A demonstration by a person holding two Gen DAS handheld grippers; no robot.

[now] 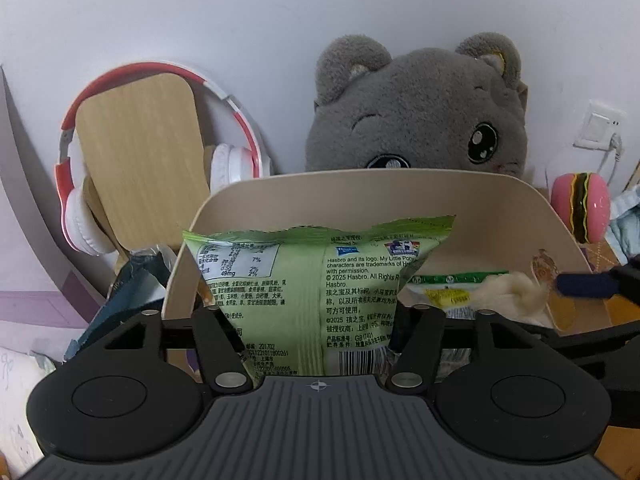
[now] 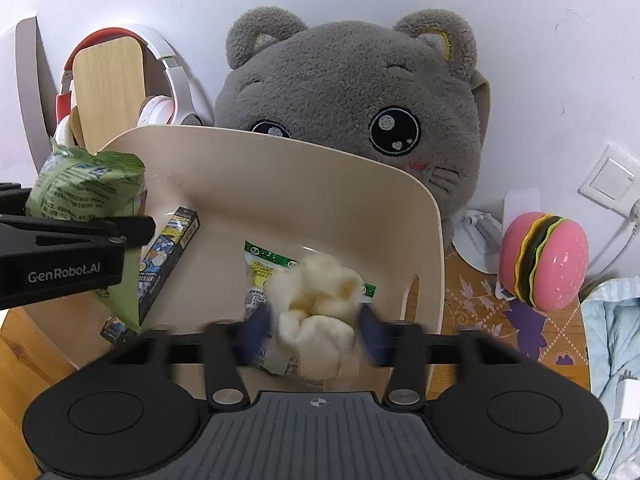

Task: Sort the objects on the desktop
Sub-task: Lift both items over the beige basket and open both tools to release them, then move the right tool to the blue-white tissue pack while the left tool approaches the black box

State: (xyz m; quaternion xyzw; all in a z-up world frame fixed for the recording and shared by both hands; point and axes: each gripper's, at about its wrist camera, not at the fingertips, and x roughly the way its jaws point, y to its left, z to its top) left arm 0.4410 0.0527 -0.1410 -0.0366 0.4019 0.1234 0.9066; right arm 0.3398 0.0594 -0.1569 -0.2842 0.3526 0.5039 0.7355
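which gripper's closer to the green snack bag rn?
Left. The green snack bag stands between the left gripper fingers over the beige bin. The right gripper is across the bin, straddling the cream bun packet.

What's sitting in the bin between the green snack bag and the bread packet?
A dark cartoon-printed box between green snack bag and bread packet, right wrist view.
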